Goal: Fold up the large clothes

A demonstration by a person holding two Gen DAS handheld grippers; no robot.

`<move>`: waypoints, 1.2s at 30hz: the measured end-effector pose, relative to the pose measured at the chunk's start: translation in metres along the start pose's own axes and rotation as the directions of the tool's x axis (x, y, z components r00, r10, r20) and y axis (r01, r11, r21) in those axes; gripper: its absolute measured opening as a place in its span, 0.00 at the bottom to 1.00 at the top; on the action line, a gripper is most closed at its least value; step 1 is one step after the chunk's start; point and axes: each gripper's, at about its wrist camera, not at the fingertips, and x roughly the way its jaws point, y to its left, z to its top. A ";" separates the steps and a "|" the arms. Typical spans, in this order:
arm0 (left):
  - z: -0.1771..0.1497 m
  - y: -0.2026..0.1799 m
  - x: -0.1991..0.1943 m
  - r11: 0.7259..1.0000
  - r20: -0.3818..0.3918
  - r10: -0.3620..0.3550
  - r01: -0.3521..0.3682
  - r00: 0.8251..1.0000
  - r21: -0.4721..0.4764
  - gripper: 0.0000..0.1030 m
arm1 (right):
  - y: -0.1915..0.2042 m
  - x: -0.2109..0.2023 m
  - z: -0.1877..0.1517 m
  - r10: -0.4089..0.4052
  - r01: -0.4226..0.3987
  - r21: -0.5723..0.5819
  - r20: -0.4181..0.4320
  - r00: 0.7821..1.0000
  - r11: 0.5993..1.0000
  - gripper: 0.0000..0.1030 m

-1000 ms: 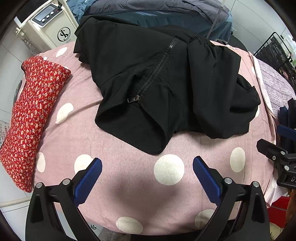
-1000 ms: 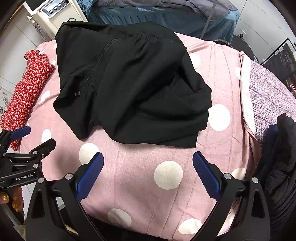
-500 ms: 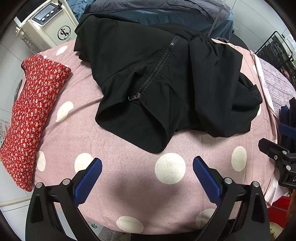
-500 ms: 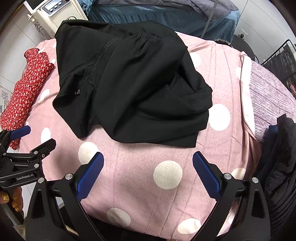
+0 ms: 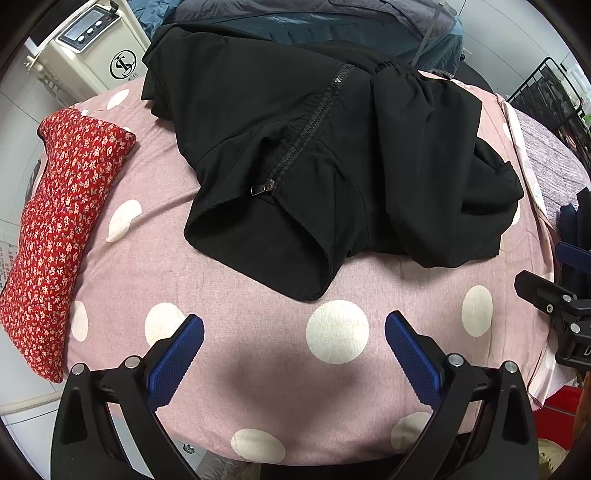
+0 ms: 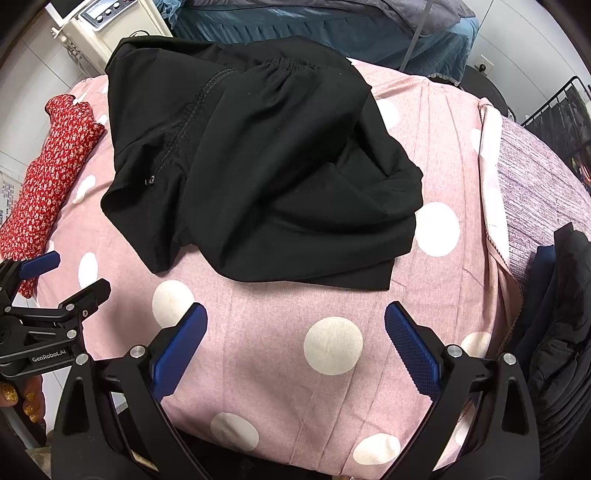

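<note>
A crumpled black zip jacket (image 5: 332, 158) (image 6: 258, 166) lies in a heap on a pink bedsheet with white dots (image 5: 258, 369) (image 6: 277, 332). Its zipper pull (image 5: 260, 189) faces up near the front hem. My left gripper (image 5: 294, 341) hovers open above the sheet, short of the jacket's near edge, with nothing between its blue pads. My right gripper (image 6: 295, 332) is open too, just in front of the jacket's lower right fold. Each gripper shows at the edge of the other's view: the right gripper (image 5: 554, 299) and the left gripper (image 6: 55, 291).
A red floral pillow (image 5: 59, 236) (image 6: 48, 177) lies along the left edge of the bed. A cream appliance (image 5: 96, 51) stands behind it. Blue-grey bedding (image 6: 332, 26) is piled at the back. Dark clothes (image 6: 561, 314) sit at the right, beside a black wire rack (image 5: 550, 96).
Both grippers have crept slightly toward the jacket; it sits a little lower and larger in the views. The jacket itself has not moved, and both jaws stay open.
</note>
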 end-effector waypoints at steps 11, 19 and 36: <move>-0.001 -0.001 0.000 1.000 0.000 -0.004 0.004 1.000 0.002 0.94 | 0.000 0.000 0.000 -0.001 0.001 0.001 -0.001 1.000 1.000 0.93; -0.001 -0.001 0.000 1.000 0.000 -0.005 0.005 1.000 0.002 0.94 | 0.000 0.000 0.000 -0.001 0.001 0.001 -0.002 1.000 1.000 0.93; -0.002 -0.002 -0.002 1.000 0.008 -0.007 0.007 1.000 0.002 0.94 | -0.001 0.000 -0.002 -0.002 0.002 0.000 0.002 1.000 1.000 0.93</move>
